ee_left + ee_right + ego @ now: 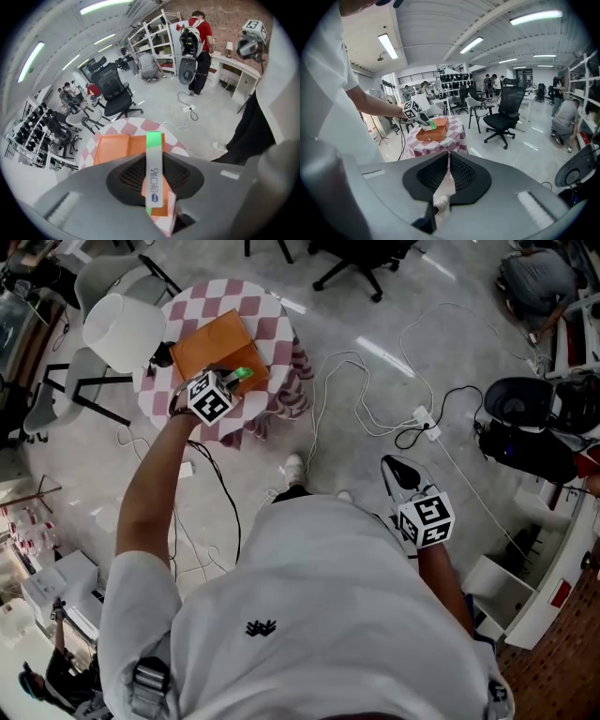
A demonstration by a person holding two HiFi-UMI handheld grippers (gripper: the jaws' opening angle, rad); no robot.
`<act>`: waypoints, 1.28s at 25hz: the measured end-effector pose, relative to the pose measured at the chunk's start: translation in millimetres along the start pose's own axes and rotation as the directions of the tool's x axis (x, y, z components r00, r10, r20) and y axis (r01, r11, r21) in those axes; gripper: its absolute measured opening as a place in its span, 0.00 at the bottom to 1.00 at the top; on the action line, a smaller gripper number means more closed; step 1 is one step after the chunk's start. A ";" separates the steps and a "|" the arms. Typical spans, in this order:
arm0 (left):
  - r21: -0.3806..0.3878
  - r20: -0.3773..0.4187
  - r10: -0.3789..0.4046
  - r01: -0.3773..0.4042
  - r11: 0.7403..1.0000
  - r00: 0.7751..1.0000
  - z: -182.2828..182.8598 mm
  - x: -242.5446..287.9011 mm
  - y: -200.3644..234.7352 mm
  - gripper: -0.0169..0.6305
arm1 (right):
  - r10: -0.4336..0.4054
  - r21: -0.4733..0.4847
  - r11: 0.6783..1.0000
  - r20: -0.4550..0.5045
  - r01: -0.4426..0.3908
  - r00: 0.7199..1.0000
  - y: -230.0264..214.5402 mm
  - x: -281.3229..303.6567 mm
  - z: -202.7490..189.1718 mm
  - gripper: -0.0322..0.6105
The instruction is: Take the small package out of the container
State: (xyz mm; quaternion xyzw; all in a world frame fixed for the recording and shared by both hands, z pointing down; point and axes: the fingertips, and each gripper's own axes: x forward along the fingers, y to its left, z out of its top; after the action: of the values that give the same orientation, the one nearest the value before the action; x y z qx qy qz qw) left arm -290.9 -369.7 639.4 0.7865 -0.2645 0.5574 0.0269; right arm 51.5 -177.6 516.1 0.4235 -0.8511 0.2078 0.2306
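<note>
The slim white-and-green small package (153, 176) sat clamped edge-on in the left gripper (153, 154), its long axis running along the jaws with the green end forward. It was just above the near edge of the open orange cardboard container (110, 149) on the pink-checked round table (267, 315). The right gripper (446, 161), jaws together on nothing, hung well apart, leaving only 1 claw placed to lift it clear.

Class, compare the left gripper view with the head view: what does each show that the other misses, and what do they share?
Left gripper view only: the print on the package, pinched edge-on in the left gripper, and a person in red. Head view only: that gripper's marker cube and the arm behind it. Both: the orange box on the checked table.
</note>
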 end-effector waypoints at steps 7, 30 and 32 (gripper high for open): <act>-0.223 0.054 0.016 -0.004 0.975 0.998 23.9 -48.3 -42.0 0.26 | 0.067 -0.036 0.997 0.029 -0.065 0.997 -6.5 -22.2 -9.1 0.07; -0.434 0.281 0.040 0.089 0.897 0.959 123.5 -147.5 -271.6 0.26 | 0.210 -0.122 0.972 0.054 -0.202 0.976 -9.9 -104.0 -71.1 0.05; -0.434 0.287 0.040 0.093 0.896 0.957 126.7 -150.5 -283.1 0.26 | 0.209 -0.122 0.972 0.062 -0.200 0.976 -10.7 -107.6 -73.1 0.05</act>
State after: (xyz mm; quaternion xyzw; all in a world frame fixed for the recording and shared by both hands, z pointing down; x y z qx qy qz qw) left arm -91.3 -111.2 529.0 0.8359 -0.3745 0.3616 0.1738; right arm 133.6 -76.2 515.7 0.3269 -0.9088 0.1649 0.1999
